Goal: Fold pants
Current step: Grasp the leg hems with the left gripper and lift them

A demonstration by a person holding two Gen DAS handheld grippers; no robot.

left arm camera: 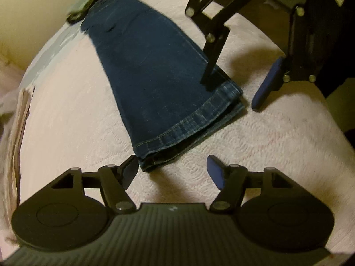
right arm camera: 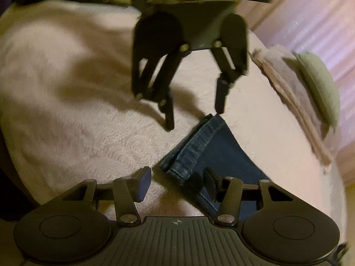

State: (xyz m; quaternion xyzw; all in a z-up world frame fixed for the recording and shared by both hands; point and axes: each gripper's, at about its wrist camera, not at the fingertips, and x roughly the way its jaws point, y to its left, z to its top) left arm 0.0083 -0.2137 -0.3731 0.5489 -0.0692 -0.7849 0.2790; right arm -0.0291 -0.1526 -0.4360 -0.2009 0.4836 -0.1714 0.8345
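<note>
Dark blue jeans lie folded lengthwise on a pale textured bedspread, with the leg hems nearest me. My left gripper stands open around the near corner of the hems, its pads clear of the denim. My right gripper comes in from the upper right, open, one finger over the far hem corner and its blue pad beside it. In the right wrist view the right gripper straddles a hem corner of the jeans, and the left gripper hangs open opposite.
A folded beige cloth with a round green thing on it lies at the bed's right edge. A dark green item sits by the jeans' waist end. Stacked pale cloth lines the left edge.
</note>
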